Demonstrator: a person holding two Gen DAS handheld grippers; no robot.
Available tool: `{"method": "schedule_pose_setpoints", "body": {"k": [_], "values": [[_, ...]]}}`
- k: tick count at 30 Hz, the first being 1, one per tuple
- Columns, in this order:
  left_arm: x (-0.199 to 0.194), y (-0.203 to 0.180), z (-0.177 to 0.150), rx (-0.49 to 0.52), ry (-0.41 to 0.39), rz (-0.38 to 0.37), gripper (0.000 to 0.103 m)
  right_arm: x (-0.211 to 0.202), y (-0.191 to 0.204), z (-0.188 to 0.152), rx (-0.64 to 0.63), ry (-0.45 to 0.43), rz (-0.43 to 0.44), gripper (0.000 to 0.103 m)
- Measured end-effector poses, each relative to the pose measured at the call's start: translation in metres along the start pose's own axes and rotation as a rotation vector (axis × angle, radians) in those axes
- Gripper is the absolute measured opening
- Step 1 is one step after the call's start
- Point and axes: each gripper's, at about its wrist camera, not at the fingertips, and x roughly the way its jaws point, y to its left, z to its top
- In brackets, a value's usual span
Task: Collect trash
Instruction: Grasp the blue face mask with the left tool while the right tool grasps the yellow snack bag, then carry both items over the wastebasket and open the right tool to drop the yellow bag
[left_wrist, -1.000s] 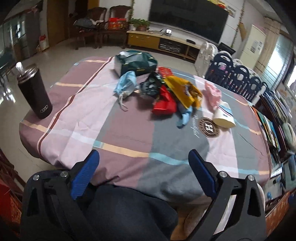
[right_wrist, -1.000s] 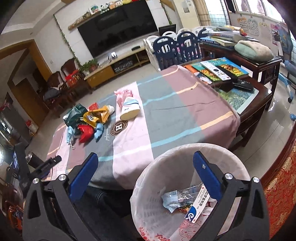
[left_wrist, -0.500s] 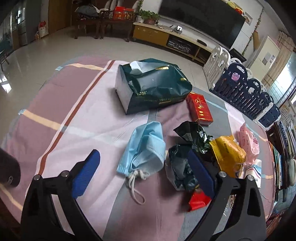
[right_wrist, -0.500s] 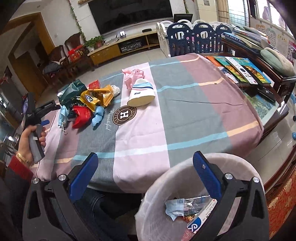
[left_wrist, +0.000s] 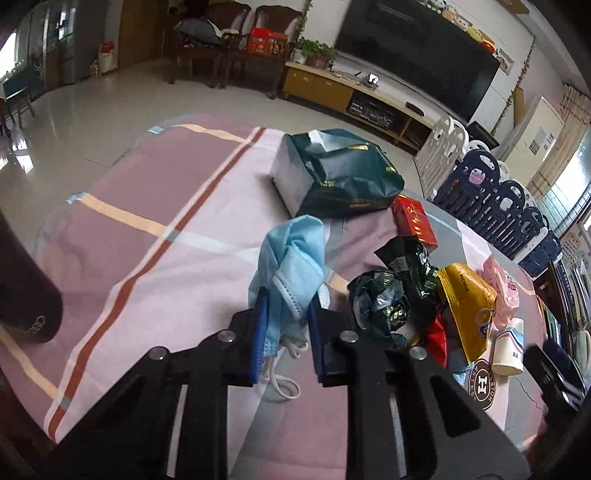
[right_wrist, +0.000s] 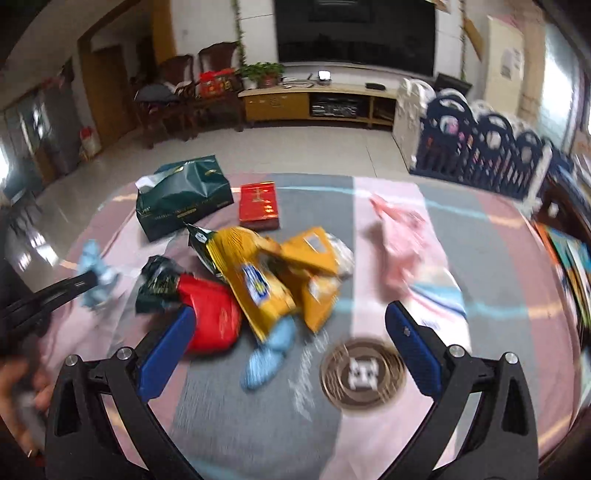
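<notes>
A crumpled blue face mask (left_wrist: 291, 254) lies on the checked tablecloth (left_wrist: 147, 240). My left gripper (left_wrist: 286, 321) is closing on it, and its blue pads press the mask's near end, with the ear loops hanging below. To the right sits a pile of dark green wrappers (left_wrist: 388, 299), a yellow bag (left_wrist: 465, 302) and a pink bag (left_wrist: 502, 291). My right gripper (right_wrist: 290, 312) hangs open above that pile, over a red packet (right_wrist: 210, 325), yellow bags (right_wrist: 258, 280) and a second blue mask (right_wrist: 266, 358). Nothing is between its fingers.
A green tissue pack (left_wrist: 332, 173) and a red box (left_wrist: 413, 221) lie at the table's far side. A black tumbler (left_wrist: 22, 288) stands at the left edge and a paper cup (left_wrist: 511, 350) lies at the right. A playpen fence (right_wrist: 480, 147) stands beyond.
My left gripper moved forward over the table to the blue mask and shut on it. My right gripper swung from above the white bin to over the trash pile, still open.
</notes>
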Motion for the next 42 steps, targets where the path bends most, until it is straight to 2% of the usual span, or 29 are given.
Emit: {"method": "schedule_pose_setpoints", "body": {"k": [2, 3, 4, 5, 6, 7, 11, 16, 21, 30, 36, 42], "values": [[-0.008, 0.009, -0.006, -0.023, -0.011, 0.013, 0.022, 0.03, 0.016, 0.009, -0.039, 0.041, -0.024, 0.098], [-0.009, 0.013, -0.007, -0.044, -0.01, 0.016, 0.022, 0.041, 0.019, 0.008, -0.045, 0.059, -0.033, 0.093], [-0.008, 0.018, -0.008, -0.066, -0.005, 0.015, 0.022, 0.052, 0.023, 0.008, -0.055, 0.087, -0.043, 0.076], [-0.006, 0.02, -0.008, -0.083, 0.007, 0.01, 0.022, 0.063, 0.025, 0.007, -0.064, 0.13, -0.049, 0.054], [-0.004, 0.022, -0.008, -0.087, 0.014, 0.004, 0.022, 0.07, 0.026, 0.005, -0.06, 0.161, -0.038, 0.043], [-0.004, 0.023, -0.008, -0.084, 0.014, 0.002, 0.022, 0.072, 0.024, 0.003, -0.05, 0.176, -0.022, 0.036], [-0.02, 0.012, -0.009, -0.045, -0.053, -0.001, 0.02, 0.045, 0.019, -0.004, -0.052, 0.135, 0.001, 0.021], [-0.059, -0.006, -0.019, -0.011, -0.092, -0.014, 0.02, -0.023, 0.006, -0.017, -0.037, 0.058, 0.021, 0.02], [-0.122, -0.042, -0.055, 0.07, -0.129, -0.047, 0.02, -0.096, -0.019, -0.044, 0.002, 0.02, 0.033, 0.02], [-0.232, -0.089, -0.103, 0.153, -0.233, -0.133, 0.02, -0.202, -0.059, -0.102, 0.053, -0.079, -0.038, 0.02], [-0.269, -0.111, -0.129, 0.18, -0.252, -0.198, 0.02, -0.249, -0.083, -0.124, 0.098, -0.124, -0.053, 0.02], [-0.284, -0.137, -0.15, 0.253, -0.239, -0.232, 0.02, -0.28, -0.105, -0.148, 0.159, -0.142, -0.069, 0.02]]}}
